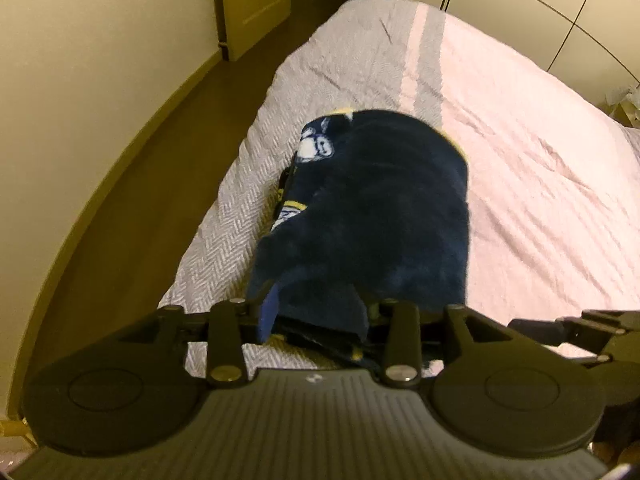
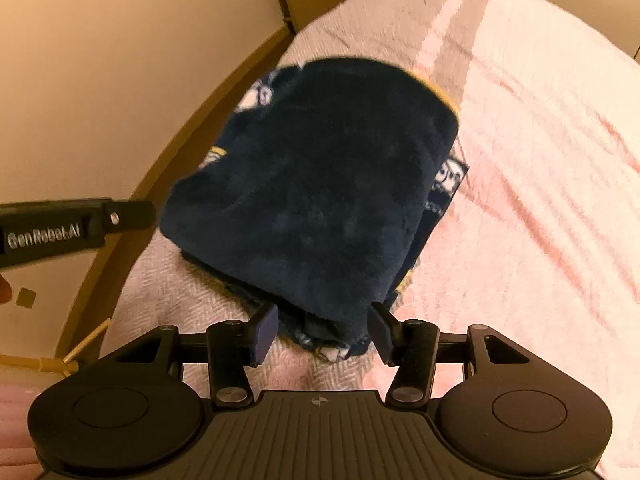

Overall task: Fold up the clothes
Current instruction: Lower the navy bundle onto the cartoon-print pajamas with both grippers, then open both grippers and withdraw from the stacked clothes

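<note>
1 navy garment [image 1: 372, 216] on bed [image 1: 520, 160], 2 grippers: left gripper [image 1: 316, 320], right gripper [image 2: 322, 330]

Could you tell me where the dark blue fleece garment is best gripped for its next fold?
Probably the near hem of the dark blue fleece garment, approached from the near bed edge: that bunched edge lies between the right gripper fingers, still apart.

Navy fleece garment [image 2: 320, 184], yellow-trimmed, apparently folded over, lies on the bed.
</note>
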The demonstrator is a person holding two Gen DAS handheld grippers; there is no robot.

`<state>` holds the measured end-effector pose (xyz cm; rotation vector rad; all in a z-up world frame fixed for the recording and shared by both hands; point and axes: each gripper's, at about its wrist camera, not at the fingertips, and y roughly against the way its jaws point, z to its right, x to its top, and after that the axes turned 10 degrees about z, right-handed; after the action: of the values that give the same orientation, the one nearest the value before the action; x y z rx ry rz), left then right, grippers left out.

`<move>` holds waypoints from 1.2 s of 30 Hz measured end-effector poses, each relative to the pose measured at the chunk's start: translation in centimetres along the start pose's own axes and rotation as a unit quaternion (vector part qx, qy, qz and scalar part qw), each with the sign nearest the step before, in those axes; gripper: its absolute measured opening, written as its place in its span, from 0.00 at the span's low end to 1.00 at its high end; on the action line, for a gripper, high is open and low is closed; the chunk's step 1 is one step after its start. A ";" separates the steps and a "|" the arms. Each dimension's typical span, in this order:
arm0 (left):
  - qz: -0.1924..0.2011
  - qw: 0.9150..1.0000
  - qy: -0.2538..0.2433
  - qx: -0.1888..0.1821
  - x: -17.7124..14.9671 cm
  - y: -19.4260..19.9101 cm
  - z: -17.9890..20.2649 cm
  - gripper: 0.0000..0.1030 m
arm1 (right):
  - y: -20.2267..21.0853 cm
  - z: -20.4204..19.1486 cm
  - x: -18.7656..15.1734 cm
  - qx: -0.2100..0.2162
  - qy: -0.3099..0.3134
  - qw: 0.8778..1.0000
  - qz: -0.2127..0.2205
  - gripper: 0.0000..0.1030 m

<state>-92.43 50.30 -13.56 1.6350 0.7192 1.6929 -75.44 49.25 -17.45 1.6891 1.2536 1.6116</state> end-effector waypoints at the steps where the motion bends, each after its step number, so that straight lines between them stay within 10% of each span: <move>1: 0.006 1.000 0.000 0.003 0.0 0.8 0.4 0.38 | 0.9 0.0 0.0 0.001 0.003 1.000 0.008 0.52; 36: 0.082 0.985 0.063 0.135 -7.2 12.9 11.7 0.54 | 12.8 6.0 -4.7 0.019 0.070 0.991 0.110 0.57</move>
<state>-81.97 35.93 -7.38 1.8258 0.9322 1.8954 -65.64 40.81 -10.15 1.8184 1.2041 1.8761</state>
